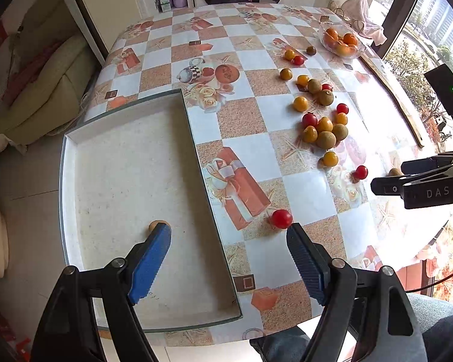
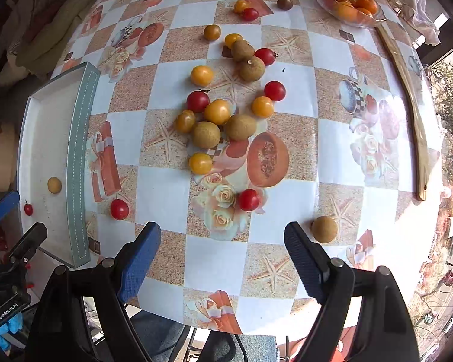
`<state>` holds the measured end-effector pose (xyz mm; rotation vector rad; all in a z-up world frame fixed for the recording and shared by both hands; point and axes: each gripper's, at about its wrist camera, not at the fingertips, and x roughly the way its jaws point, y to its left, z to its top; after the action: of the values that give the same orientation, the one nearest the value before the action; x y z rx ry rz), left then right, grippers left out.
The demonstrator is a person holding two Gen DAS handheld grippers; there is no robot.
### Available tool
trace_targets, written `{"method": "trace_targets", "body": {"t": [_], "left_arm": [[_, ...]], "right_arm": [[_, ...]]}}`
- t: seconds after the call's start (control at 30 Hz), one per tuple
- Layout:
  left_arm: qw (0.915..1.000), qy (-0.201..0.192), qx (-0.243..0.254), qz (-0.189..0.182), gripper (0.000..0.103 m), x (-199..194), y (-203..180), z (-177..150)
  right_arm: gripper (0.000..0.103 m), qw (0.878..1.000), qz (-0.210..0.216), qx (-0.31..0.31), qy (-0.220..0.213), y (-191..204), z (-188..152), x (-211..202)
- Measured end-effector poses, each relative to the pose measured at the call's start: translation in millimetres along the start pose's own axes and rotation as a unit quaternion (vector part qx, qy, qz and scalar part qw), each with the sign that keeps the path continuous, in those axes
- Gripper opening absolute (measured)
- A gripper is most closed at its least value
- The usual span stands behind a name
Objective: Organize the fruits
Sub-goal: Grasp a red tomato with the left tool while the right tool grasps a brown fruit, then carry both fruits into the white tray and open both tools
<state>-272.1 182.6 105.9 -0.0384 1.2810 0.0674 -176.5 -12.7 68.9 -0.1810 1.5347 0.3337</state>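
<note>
right gripper point(image 2: 222, 249) spread, empty — brown longan point(image 2: 324, 229) just right of its right finger | left gripper point(image 1: 229, 252) spread, empty — farther off

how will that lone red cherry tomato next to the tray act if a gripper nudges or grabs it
The red cherry tomato looks round and glossy, so a nudge would probably roll it across the smooth tablecloth. Its shiny skin may slip between pads, and a hard squeeze could burst it.

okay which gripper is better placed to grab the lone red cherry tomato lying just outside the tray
Left. The open left gripper hovers with the red cherry tomato right at its fingertip, beside the shallow white tray. The open right gripper sits farther over, nearer a brown longan.
</note>
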Motion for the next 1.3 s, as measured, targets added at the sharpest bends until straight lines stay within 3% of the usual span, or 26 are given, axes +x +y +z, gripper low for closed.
{"method": "trace_targets", "body": {"t": [0.17,0.33,0.5,0.8,0.83,0.9,1.03,1.13,1.2,1.3], "left_arm": [[0.9990,0.024,-0.034,0.015,0.080,23,-40,9],[0.9939,0.064,-0.081,0.038,0.080,59,-56,9],[0.9869,0.085,-0.129,0.048,0.080,82,-54,9],[0.9793,0.104,-0.165,0.055,0.080,105,-48,7],[0.9792,0.104,-0.166,0.054,0.076,105,-49,8],[0.9796,0.104,-0.167,0.043,0.066,104,-52,9],[0.9798,0.102,-0.170,0.025,0.044,103,-60,12],[0.9813,0.105,-0.161,0.015,0.022,102,-70,15],[0.9822,0.110,-0.152,0.006,0.022,100,-78,17],[0.9828,0.109,-0.149,-0.008,0.022,94,-84,22]], "right_arm": [[0.086,1.000,-0.012,-0.007,0.024,-56,-13,8],[0.086,0.998,-0.012,-0.034,0.043,-85,-20,14],[0.086,0.996,-0.018,-0.074,0.043,-90,-23,25],[0.084,0.992,-0.026,-0.117,0.029,-73,-14,41],[0.082,0.992,-0.029,-0.123,0.030,-70,-14,42],[0.067,0.990,-0.034,-0.132,0.033,-67,-15,45],[0.054,0.987,-0.048,-0.149,0.027,-56,-20,45],[0.027,0.986,-0.051,-0.159,0.022,-49,-20,43],[0.028,0.987,-0.037,-0.153,0.026,-49,-18,42],[0.028,0.991,0.018,-0.126,0.031,-63,0,41]]}}
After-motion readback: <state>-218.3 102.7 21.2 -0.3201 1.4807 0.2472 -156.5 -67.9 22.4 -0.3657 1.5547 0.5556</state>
